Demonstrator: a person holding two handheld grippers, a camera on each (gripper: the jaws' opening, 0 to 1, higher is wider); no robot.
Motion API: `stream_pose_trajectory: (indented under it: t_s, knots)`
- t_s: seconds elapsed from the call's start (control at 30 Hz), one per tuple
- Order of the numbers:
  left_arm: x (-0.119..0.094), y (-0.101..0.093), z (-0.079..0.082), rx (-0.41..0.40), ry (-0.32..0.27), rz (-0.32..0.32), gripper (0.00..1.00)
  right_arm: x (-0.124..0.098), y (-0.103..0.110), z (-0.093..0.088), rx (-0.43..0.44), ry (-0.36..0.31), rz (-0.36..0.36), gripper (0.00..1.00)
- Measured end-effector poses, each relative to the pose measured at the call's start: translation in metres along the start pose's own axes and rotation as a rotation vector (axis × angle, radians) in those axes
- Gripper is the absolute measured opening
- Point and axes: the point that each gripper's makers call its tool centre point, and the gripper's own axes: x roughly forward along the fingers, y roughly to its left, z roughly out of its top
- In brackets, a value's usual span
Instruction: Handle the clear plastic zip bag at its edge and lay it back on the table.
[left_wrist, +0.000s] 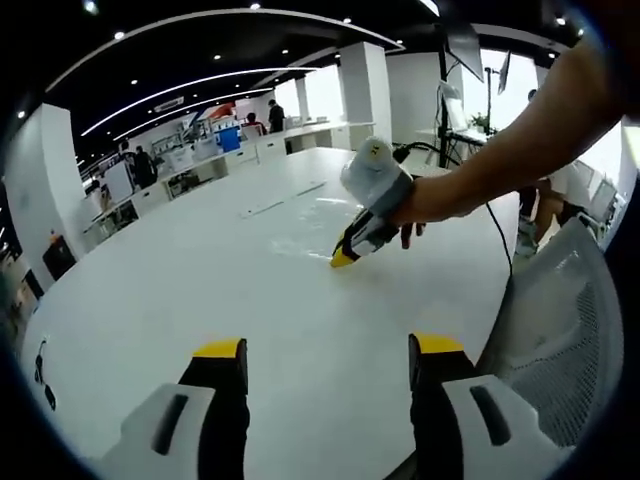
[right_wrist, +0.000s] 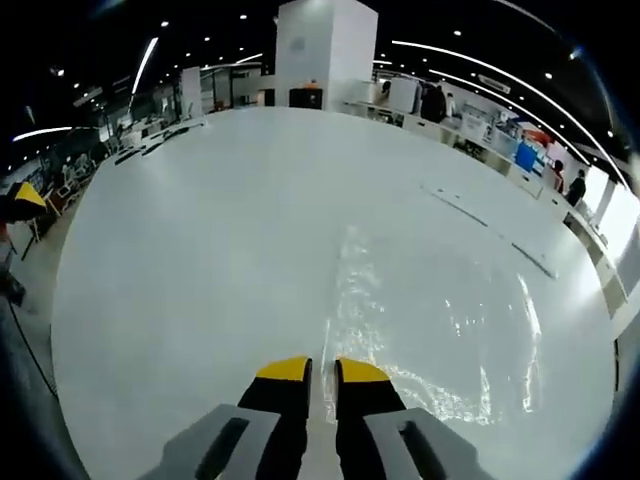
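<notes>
**Bag flat on the table, right jaws at its edge**

A wide white table (left_wrist: 150, 300) carries the clear plastic zip bag (right_wrist: 440, 330), lying flat and glinting. The right gripper (right_wrist: 322, 372) rests at the bag's near edge, jaws nearly together; whether they pinch the film I cannot tell. The left gripper (left_wrist: 325, 350) hovers apart from the bag, jaws spread wide.

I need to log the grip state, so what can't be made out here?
- Right gripper, right gripper view: whether its nearly closed tips pinch the clear zip bag; the film is transparent.
- Bag outline, left gripper view: only glare on the white table.
- Left gripper: open, holding nothing.
</notes>
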Motion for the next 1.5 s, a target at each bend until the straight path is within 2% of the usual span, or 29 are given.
stream_pose_trajectory:
  t_s: [0.1, 0.2, 0.33, 0.43, 0.57, 0.67, 0.8, 0.83, 0.9, 0.97, 1.07, 1.13, 1.2, 1.27, 1.33, 1.5]
  knots:
    - [-0.001, 0.002, -0.001, 0.0, 0.003, 0.006, 0.63, -0.003, 0.002, -0.005, -0.064, 0.033, 0.042, 0.02]
    - [-0.001, 0.004, -0.001, -0.002, -0.001, 0.01, 0.63, -0.007, 0.006, -0.009, -0.129, 0.034, 0.086, 0.02]
    - [0.0, 0.003, 0.0, 0.001, -0.002, 0.008, 0.63, -0.018, 0.004, -0.017, -0.149, 0.046, 0.114, 0.02]
    - [0.0, 0.003, 0.001, 0.007, -0.003, 0.006, 0.63, -0.024, 0.006, -0.024, -0.224, 0.065, 0.156, 0.02]
    - [0.001, 0.002, 0.002, 0.011, -0.004, 0.002, 0.63, -0.028, 0.006, -0.028, -0.25, 0.074, 0.168, 0.02]
    - [0.002, 0.0, 0.003, 0.014, -0.005, -0.001, 0.63, -0.03, 0.005, -0.03, -0.233, 0.072, 0.167, 0.04]
    - [0.001, -0.001, 0.005, 0.021, -0.008, -0.004, 0.63, -0.028, 0.001, -0.017, -0.129, -0.015, 0.114, 0.16]
    - [0.001, -0.001, 0.005, 0.02, -0.008, -0.005, 0.63, -0.028, 0.0, -0.017, -0.117, -0.019, 0.104, 0.18]
    - [0.001, -0.001, 0.005, 0.02, -0.007, -0.004, 0.63, -0.027, -0.002, -0.018, -0.1, -0.009, 0.088, 0.22]
    - [0.001, 0.0, 0.005, 0.022, -0.006, -0.001, 0.63, -0.026, -0.001, -0.018, -0.064, -0.007, 0.09, 0.22]
    - [-0.001, 0.001, 0.004, 0.017, -0.006, 0.003, 0.63, -0.025, -0.005, -0.021, -0.02, 0.01, 0.05, 0.22]
    - [-0.001, 0.003, 0.004, 0.014, -0.005, 0.006, 0.63, -0.023, -0.004, -0.024, 0.023, 0.018, 0.058, 0.2]
    - [-0.002, 0.004, 0.003, 0.015, -0.003, 0.009, 0.63, -0.022, -0.007, -0.02, 0.012, 0.004, 0.054, 0.2]
    - [-0.002, 0.004, 0.002, 0.014, 0.0, 0.01, 0.63, -0.024, -0.005, -0.023, -0.027, 0.018, 0.059, 0.19]
    - [-0.002, 0.003, 0.001, 0.018, 0.006, 0.009, 0.62, -0.021, -0.008, -0.022, -0.009, 0.022, 0.06, 0.19]
    - [0.001, 0.001, 0.002, 0.026, 0.005, 0.003, 0.62, -0.023, -0.008, -0.024, -0.029, 0.035, 0.069, 0.13]
